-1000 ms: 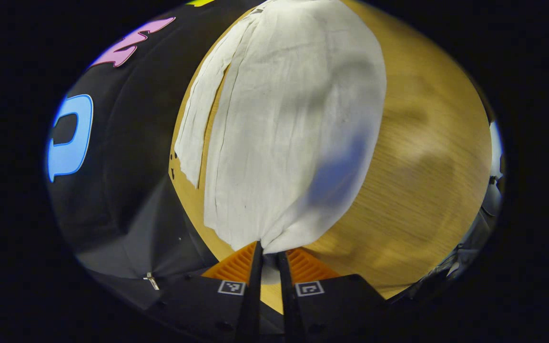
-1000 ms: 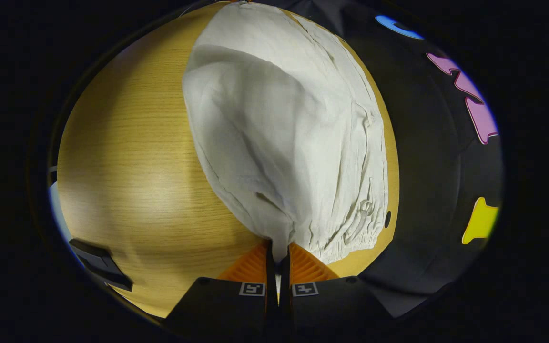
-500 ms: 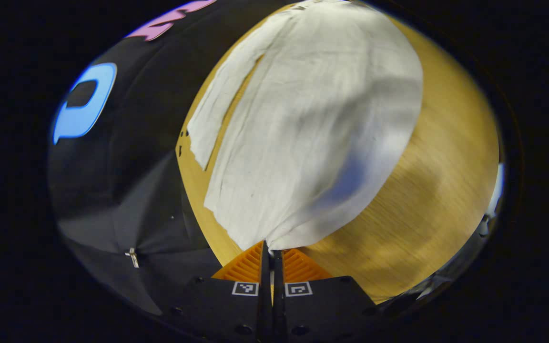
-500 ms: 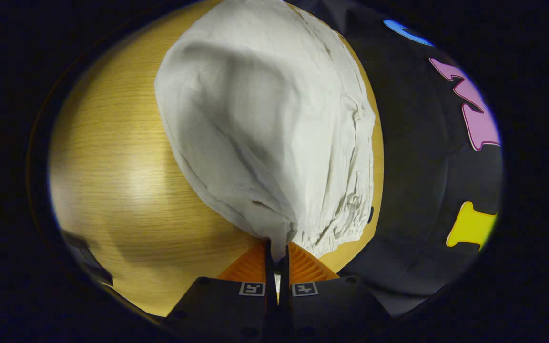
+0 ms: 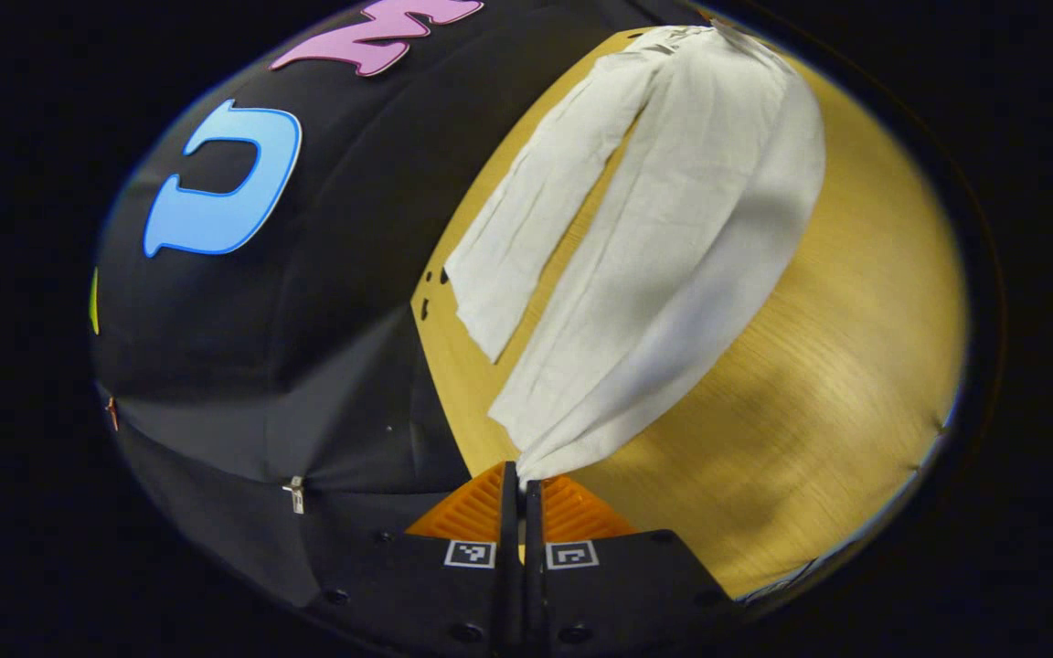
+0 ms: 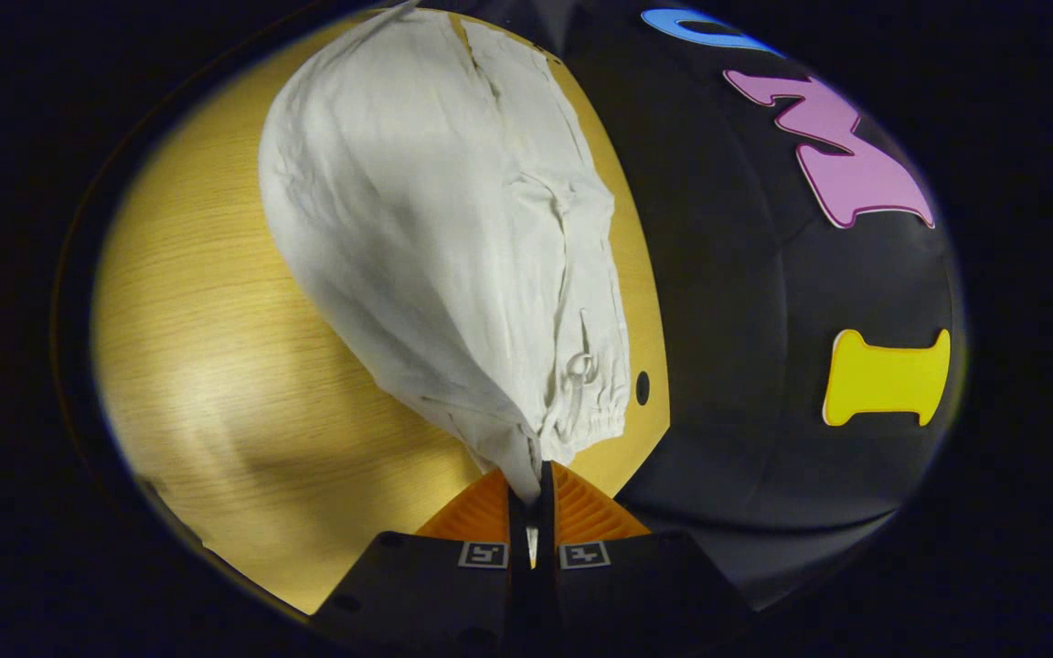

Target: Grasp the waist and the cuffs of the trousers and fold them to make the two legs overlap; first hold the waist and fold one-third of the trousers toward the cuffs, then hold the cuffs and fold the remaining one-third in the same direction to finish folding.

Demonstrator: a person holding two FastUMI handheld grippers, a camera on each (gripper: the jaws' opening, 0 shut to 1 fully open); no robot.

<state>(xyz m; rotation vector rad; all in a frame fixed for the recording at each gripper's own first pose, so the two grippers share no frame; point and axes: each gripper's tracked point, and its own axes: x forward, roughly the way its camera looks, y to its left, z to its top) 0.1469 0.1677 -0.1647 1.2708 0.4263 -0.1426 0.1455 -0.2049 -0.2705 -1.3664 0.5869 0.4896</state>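
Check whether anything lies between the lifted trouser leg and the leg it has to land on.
Nothing visible does. The left gripper holds the cuff of the lifted leg; between it and the other leg is bare table.

Nothing readable is showing up here tbh. Closest thing to a sign: little square black-and-white coded markers (image 5: 470, 554) are sitting on the left gripper's (image 5: 520, 484) body, one per finger, and the same kind of markers (image 6: 483, 555) are sitting on the right gripper (image 6: 533, 493). No brand or number is showing on the white trousers (image 6: 435, 228).
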